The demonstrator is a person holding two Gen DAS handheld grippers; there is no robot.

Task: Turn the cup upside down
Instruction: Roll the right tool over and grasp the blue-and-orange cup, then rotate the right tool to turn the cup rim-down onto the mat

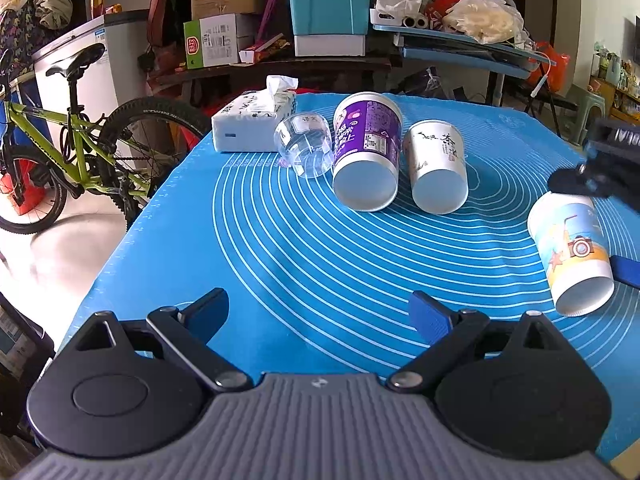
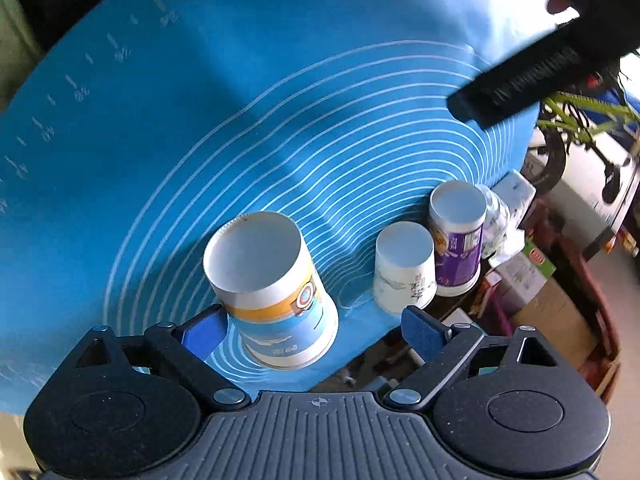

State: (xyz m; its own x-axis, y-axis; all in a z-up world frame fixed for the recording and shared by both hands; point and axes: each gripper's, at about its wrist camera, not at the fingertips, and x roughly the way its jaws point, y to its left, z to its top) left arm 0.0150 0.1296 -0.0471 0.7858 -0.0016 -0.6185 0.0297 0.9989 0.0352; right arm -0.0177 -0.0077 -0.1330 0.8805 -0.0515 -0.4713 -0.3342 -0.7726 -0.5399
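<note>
Several cups stand upside down on the blue mat (image 1: 280,248): a clear plastic cup (image 1: 306,146), a purple paper cup (image 1: 366,148), a white tea cup (image 1: 436,164) and a camera-print paper cup (image 1: 572,252). My left gripper (image 1: 318,312) is open and empty over the mat's near part. My right gripper (image 2: 314,330) is open, its jaws either side of the camera-print cup (image 2: 272,284); the left pad (image 2: 204,332) is next to the cup wall, the right pad is apart. The purple cup (image 2: 456,240) and white cup (image 2: 404,268) stand behind.
A tissue pack (image 1: 252,120) lies at the mat's far left. A green bicycle (image 1: 72,140) stands left of the table. Boxes, a teal bin (image 1: 330,0) and bags crowd the shelves behind. The left gripper body (image 2: 532,76) shows in the right wrist view.
</note>
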